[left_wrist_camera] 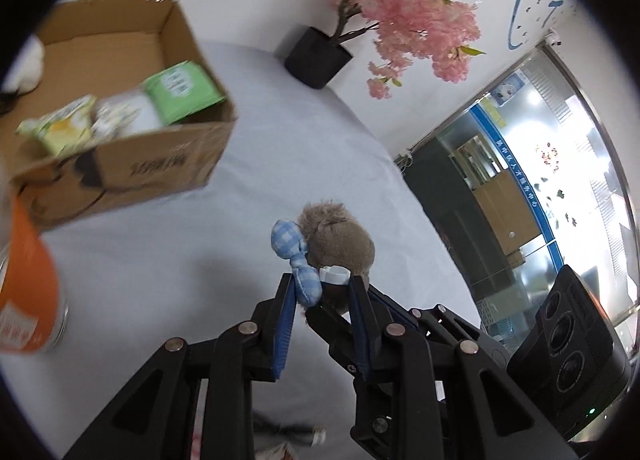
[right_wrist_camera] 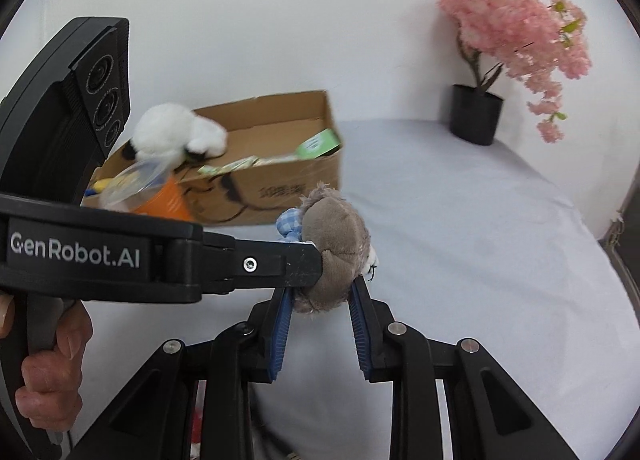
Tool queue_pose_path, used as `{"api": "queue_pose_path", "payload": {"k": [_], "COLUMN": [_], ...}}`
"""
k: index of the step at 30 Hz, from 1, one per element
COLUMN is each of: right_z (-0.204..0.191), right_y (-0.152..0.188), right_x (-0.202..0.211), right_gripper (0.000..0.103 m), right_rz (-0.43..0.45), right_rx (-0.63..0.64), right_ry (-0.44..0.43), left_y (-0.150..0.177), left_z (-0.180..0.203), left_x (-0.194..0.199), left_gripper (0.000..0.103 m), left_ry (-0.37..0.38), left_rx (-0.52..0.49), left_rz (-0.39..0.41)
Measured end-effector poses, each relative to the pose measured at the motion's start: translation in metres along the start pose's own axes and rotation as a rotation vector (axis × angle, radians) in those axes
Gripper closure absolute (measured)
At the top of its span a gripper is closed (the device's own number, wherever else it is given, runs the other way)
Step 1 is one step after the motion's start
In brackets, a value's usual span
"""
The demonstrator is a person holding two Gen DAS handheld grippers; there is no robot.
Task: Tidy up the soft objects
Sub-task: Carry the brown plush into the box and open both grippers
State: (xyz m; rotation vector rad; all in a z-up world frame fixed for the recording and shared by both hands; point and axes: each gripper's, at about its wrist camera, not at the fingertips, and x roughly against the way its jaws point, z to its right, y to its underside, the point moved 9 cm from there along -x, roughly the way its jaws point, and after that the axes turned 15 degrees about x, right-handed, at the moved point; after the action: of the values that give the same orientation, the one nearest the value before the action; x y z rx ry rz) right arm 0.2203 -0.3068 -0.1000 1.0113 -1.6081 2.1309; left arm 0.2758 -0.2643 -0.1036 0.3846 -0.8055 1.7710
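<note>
Both claws grip one small brown plush toy [right_wrist_camera: 334, 248] above the white-covered bench [right_wrist_camera: 460, 240]: left claw [left_wrist_camera: 320, 292] pinching its blue-checked bow [left_wrist_camera: 298, 260], right claw [right_wrist_camera: 322, 296] clamping its body.

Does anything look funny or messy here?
Yes. The fluffy white plush toy sits perched on the brown cardboard box's rim, not inside. Both grippers, left and right, pinch one small brown plush toy aloft.

Both wrist views look steeply down, close over the shared cardboard box [left_wrist_camera: 120, 163] [right_wrist_camera: 280, 179].
</note>
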Motion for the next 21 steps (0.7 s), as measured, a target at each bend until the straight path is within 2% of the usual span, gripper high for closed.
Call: {"api": "queue_pose_path", "payload": {"k": [3,7,11,15,19,21], "right_z": [0.022,0.041,0.041,0.031,0.021,0.016], "right_y": [-0.013,-0.040,-0.078,-0.118,-0.149,-0.158], "right_x": [0.001,-0.006,-0.020,-0.041,-0.067,-0.084], "right_gripper": [0.077,0.077,0.077,0.077,0.076,0.076], "right_rz": [0.038,0.105,0.179,0.248,0.291,0.274], "right_rx": [0.022,0.076,0.165,0.185,0.168,0.154], "right_ry": [0.057,0.096,0.120,0.058,-0.042,-0.102], "left_y": [-0.018,-0.048,-0.082,-0.117,-0.144,-0.153], "left_z": [0.012,0.020,0.015,0.002,-0.015,-0.029], "left_x": [-0.006,0.001,0.018,0.041,0.051,0.051], "left_gripper": [0.078,0.078,0.078,0.078,0.078,0.078], "left_ry": [0.027,0.045,0.045,0.009,-0.049,-0.102], "left_rx": [-0.007,-0.004,0.029,0.074,0.134,0.175], "left_rz": [0.030,0.110,0.199,0.292,0.320,0.314]}}
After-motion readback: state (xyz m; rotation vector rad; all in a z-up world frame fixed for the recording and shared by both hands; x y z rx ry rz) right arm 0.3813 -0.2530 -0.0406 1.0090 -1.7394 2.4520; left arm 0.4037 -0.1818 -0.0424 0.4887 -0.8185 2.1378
